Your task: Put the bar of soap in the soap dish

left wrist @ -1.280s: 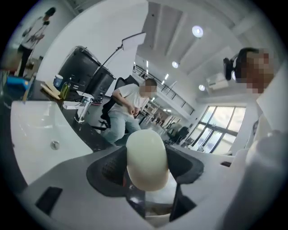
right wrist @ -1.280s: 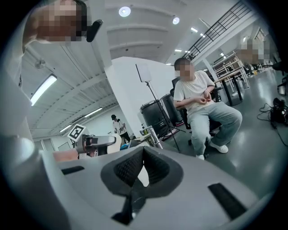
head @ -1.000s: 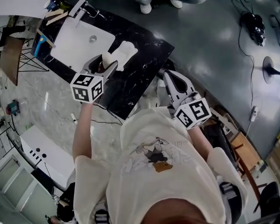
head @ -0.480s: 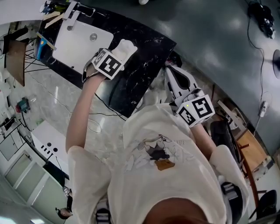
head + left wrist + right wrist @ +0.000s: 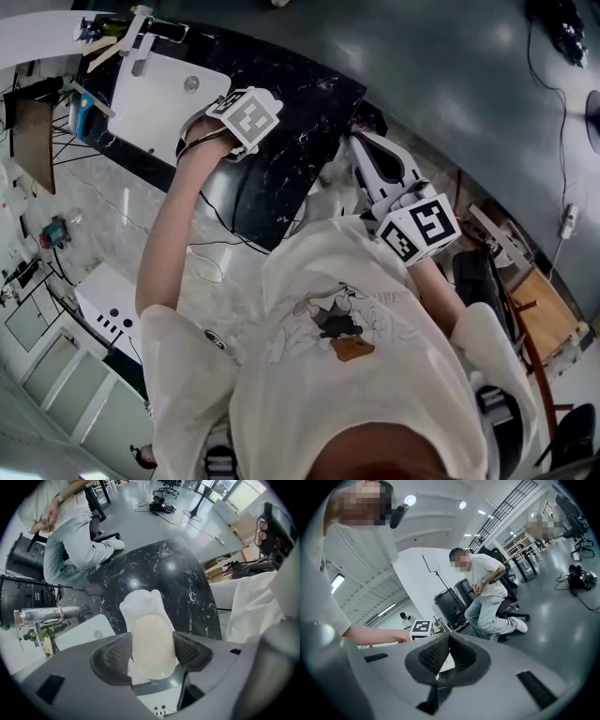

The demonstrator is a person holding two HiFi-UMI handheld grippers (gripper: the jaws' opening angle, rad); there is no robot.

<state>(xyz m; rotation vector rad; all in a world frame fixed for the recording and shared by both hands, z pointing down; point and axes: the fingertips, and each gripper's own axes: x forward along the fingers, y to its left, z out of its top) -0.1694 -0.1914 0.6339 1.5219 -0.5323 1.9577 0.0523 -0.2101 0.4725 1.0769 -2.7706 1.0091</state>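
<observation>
A pale cream bar of soap (image 5: 151,641) is clamped between the two dark pads of my left gripper (image 5: 151,654), which is shut on it. Just beyond the soap lies the white lobed soap dish (image 5: 140,603) on the black marble counter (image 5: 183,581). The soap's far end overlaps the dish in the left gripper view; I cannot tell whether they touch. In the head view my left gripper (image 5: 246,114) shows its marker cube, which hides dish and soap. My right gripper (image 5: 367,155) hangs off the counter's near right edge, jaws shut and empty (image 5: 449,639).
A white sink basin (image 5: 164,94) with a chrome faucet (image 5: 141,42) is set in the counter left of the dish. A seated person (image 5: 70,531) is beyond the counter. Cables (image 5: 553,28) lie on the grey floor.
My left gripper has carried the soap from beside the sink rightward over the soap dish, its cube now covering the dish in the head view. The right gripper has barely moved.
</observation>
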